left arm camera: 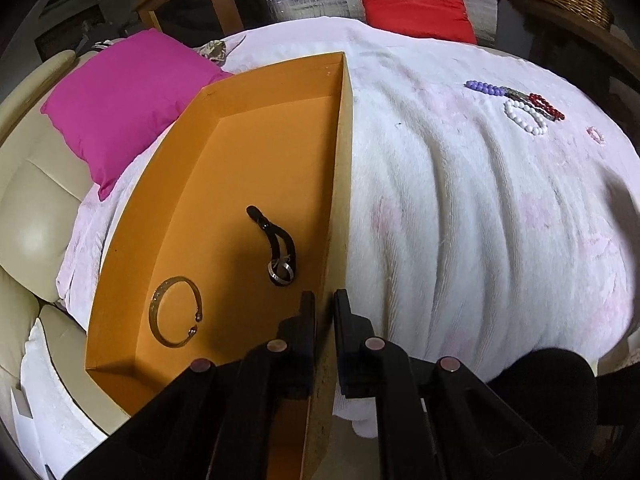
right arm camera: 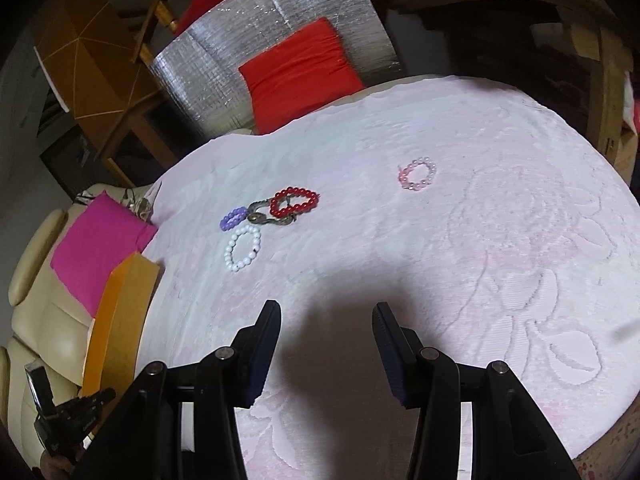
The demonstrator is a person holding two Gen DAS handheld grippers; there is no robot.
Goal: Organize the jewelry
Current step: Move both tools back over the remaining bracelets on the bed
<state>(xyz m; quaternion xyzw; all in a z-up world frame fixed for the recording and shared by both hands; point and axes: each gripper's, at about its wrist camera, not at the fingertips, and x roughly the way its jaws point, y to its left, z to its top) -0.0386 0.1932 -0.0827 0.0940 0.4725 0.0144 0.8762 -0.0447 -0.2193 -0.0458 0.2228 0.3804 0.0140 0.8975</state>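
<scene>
An orange box (left arm camera: pixel 256 128) lies on a pale pink bedspread (left arm camera: pixel 460 220). Inside it are a gold bangle (left arm camera: pixel 176 312) and a black strap with a metal ring (left arm camera: pixel 278 248). My left gripper (left arm camera: pixel 325 300) is shut on the box's right wall (left arm camera: pixel 342 200). My right gripper (right arm camera: pixel 326 312) is open and empty above the bedspread (right arm camera: pixel 400 260). Ahead of it lie a white bead bracelet (right arm camera: pixel 242 248), a purple one (right arm camera: pixel 233 218), a red one (right arm camera: pixel 295 201), a dark metal piece (right arm camera: pixel 266 216) and a pink bead bracelet (right arm camera: pixel 417 174). The box edge (right arm camera: pixel 120 312) shows at left.
A magenta pillow (left arm camera: pixel 128 96) lies behind the box and a red cushion (right arm camera: pixel 296 72) sits at the far edge against a silver foil panel (right arm camera: pixel 272 12). A cream sofa (left arm camera: pixel 32 208) is at left. Wooden furniture (right arm camera: pixel 608 80) stands at right.
</scene>
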